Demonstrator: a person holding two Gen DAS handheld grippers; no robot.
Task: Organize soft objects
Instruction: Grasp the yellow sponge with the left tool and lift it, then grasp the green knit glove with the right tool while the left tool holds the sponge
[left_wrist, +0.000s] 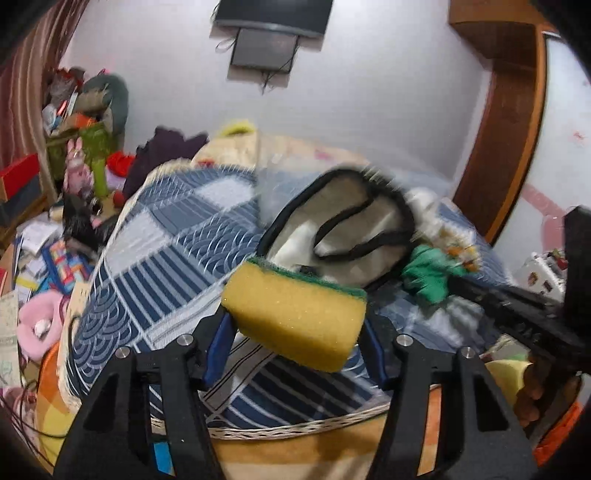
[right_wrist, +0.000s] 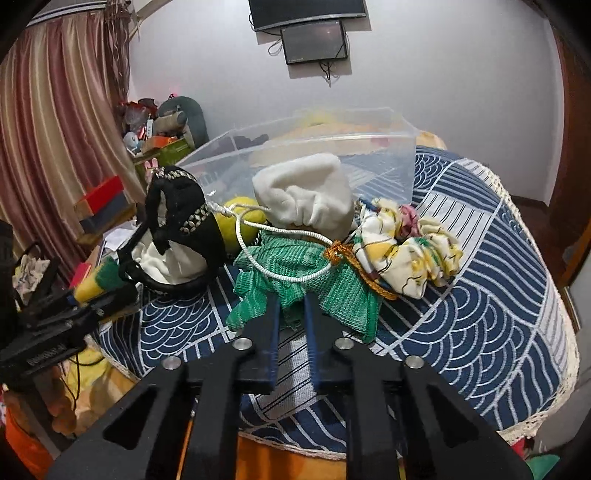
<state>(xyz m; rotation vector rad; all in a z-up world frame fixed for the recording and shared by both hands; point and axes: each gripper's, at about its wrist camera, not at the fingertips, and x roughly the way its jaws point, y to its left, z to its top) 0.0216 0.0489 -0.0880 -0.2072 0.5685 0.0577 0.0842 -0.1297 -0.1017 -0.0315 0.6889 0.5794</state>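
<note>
We have barely begun — our left tool (left_wrist: 295, 325) pinches the yellow sponge (left_wrist: 295, 314) in the air short of the clear bin (right_wrist: 376, 147), our right tool (right_wrist: 291, 314) pinches the green cloth (right_wrist: 332, 280) in front of the bin, whose contents we cannot make out.

You have the yellow sponge (left_wrist: 295, 319) with its green scouring side pinched aloft over the blue patterned cloth (right_wrist: 480, 295), while the green mesh rag (right_wrist: 306, 284), white fleece (right_wrist: 306, 195), floral scrunchie (right_wrist: 406, 251) (crumpled) and black-trimmed pouch (right_wrist: 181, 236) lie heaped before the clear bin (right_wrist: 369, 147).
</note>
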